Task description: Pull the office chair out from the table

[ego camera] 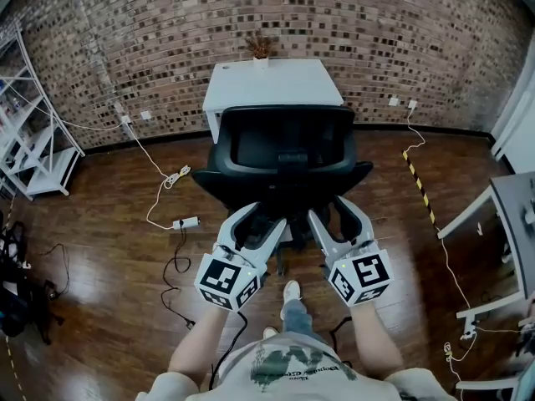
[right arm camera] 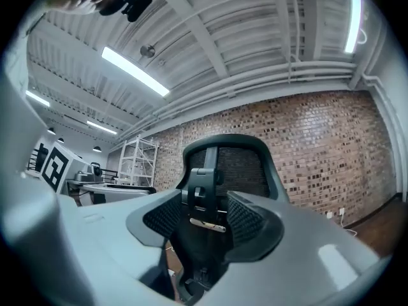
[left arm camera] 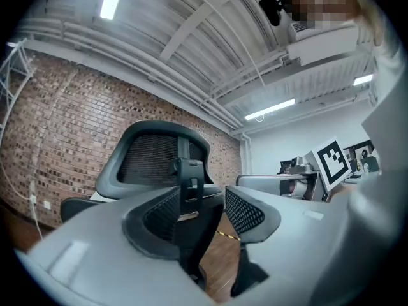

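Well, both claws are part open, pads apart & pinching nothing. The left gripper (ego camera: 267, 217) and right gripper (ego camera: 327, 209) hover close behind the low back of the office chair (ego camera: 280, 144) (its black spine shows thru each gap, not squeezed). Chair stands upright, backrest twd the person, seat facing the white table (ego camera: 276, 82) by the brick wall (ego camera: 167, 23).
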The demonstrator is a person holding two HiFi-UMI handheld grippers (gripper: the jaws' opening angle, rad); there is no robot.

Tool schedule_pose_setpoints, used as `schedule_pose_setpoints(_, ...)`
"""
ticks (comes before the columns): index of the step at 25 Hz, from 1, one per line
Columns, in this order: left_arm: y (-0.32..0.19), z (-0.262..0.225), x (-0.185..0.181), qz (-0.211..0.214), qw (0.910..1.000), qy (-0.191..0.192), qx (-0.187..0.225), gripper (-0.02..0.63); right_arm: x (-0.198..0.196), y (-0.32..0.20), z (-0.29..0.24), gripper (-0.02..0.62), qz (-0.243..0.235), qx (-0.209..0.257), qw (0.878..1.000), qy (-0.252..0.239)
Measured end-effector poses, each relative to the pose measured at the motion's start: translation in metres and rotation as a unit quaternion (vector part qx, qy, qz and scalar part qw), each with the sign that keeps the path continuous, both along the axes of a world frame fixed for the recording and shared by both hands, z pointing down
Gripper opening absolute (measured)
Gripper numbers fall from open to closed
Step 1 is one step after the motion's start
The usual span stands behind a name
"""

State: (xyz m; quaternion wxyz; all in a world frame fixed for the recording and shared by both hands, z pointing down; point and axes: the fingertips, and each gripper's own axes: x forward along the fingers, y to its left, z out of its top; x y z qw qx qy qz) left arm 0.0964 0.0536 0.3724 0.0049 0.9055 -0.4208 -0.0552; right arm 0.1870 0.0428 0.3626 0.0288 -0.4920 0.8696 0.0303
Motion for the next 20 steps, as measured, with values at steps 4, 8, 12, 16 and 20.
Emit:
schedule_pose_setpoints(4, 0.025, -0.011, 0.016, 0.002, 0.9997, -0.004, 0.024, 0.148, -0.008, 0.023, 0.0, 0.166, 0.005, 0.013, 1.0, -0.005)
schedule_pose_setpoints(8, 0.037, -0.015, 0.022, -0.007, 0.9994, -0.007, 0.032, 0.059, -0.014, 0.039, -0.001, 0.029, 0.003, 0.023, 1.0, -0.008)
schedule_pose_setpoints(12, 0.043, -0.007, 0.028, 0.0, 0.9995, -0.017, 0.026, 0.012, -0.023, 0.046, 0.001, 0.0, -0.006, 0.022, 1.0, 0.009)
schedule_pose_setpoints(16, 0.042, -0.004, 0.029, -0.002, 0.9999, -0.006, 0.016, 0.012, -0.026, 0.049, 0.007, 0.0, -0.011, 0.015, 1.0, 0.012)
schedule_pose_setpoints(20, 0.044, -0.004, 0.028, -0.003, 0.9999, -0.002, 0.014, 0.012, -0.028, 0.051, 0.01, 0.0, -0.015, 0.011, 1.0, 0.012)
